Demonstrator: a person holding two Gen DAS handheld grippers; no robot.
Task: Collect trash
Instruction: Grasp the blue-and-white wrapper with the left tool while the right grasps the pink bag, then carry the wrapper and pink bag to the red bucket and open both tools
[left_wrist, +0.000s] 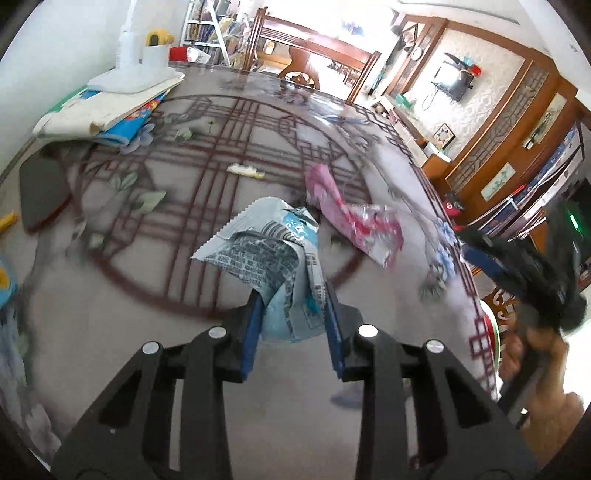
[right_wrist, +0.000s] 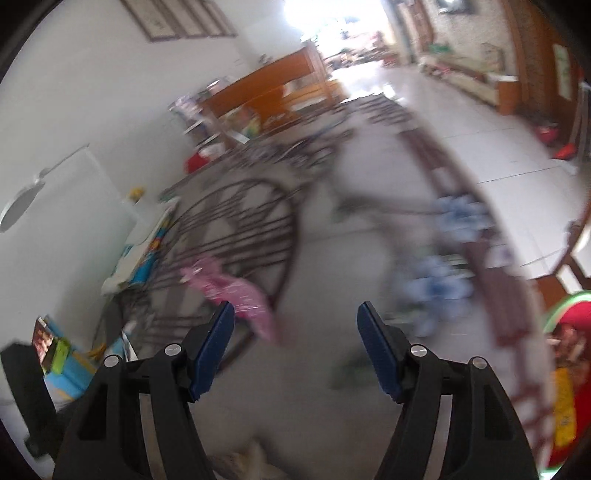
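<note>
The left gripper (left_wrist: 293, 314) has its blue pads pinched on a crumpled pale blue wrapper (left_wrist: 273, 254) above the patterned tablecloth (left_wrist: 110, 314), while the right gripper (right_wrist: 295, 347), jaws wide and empty, approaches the pink wrapper (right_wrist: 236, 295), likely the next piece, calling for careful alignment.

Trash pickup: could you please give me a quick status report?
Left gripper shut on blue wrapper. Right gripper open, empty. Pink wrapper on table, nothing blocking.
</note>
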